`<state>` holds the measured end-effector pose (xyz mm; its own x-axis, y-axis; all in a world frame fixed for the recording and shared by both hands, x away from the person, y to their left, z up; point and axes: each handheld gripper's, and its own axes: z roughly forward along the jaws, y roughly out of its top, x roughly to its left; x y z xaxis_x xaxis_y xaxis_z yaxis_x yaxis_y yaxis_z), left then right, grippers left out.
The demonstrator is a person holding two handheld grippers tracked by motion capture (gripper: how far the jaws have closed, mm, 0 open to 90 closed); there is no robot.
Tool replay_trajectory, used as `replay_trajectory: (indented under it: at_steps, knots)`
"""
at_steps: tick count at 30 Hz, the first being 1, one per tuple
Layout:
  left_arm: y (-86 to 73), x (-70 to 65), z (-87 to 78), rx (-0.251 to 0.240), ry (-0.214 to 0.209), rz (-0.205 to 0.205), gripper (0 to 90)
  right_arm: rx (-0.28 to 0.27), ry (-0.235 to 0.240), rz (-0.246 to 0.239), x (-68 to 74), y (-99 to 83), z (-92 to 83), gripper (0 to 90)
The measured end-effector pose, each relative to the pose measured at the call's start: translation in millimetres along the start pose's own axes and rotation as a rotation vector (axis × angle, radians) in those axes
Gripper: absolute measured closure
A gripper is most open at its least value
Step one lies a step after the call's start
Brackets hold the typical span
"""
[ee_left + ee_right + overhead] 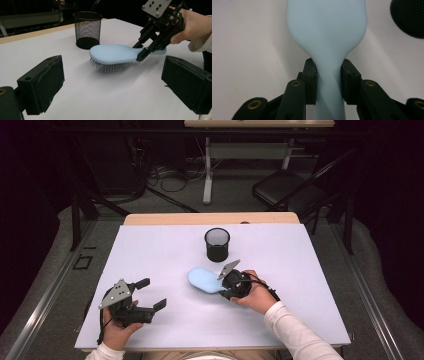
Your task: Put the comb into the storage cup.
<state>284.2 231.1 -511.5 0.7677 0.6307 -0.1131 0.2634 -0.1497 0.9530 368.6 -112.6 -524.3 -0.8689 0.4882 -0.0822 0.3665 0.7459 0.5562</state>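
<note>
The right gripper is clamped on the handle of the blue hairbrush, held bristles down just above the table, at six o'clock from the mesh cup. The left gripper, at eight o'clock from the brush, stands wide apart with nothing between its jaws.

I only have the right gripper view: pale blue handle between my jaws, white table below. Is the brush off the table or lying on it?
Observer: The left gripper view shows the hairbrush lifted, bristles down, apart from the table.
Operator: Where is the left gripper?
Observer: In the high view, the left gripper sits at the table's near left, jaws open and holding nothing.
Operator: There's a dark round thing at my upper right. What is it?
Observer: A black mesh cup, upright and with nothing visible inside, just beyond the brush head.
</note>
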Motion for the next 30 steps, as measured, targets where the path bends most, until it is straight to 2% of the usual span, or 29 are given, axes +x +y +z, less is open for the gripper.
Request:
replay_trajectory:
  at_steps: [10,15,30]
  knots:
    - [-0.4,0.3,0.8,-0.002,-0.004,-0.002,4.4,-0.08,-0.026,0.023,0.3,2.1,-9.6,69.1]
    - [-0.5,0.3,0.9,-0.002,-0.001,-0.001,4.4,-0.121,-0.024,0.033,-0.5,4.2,-13.0,69.1]
    - [-0.8,0.1,0.3,0.0,0.008,0.001,4.4,-0.201,-0.041,0.08,3.9,12.7,-19.4,69.2]
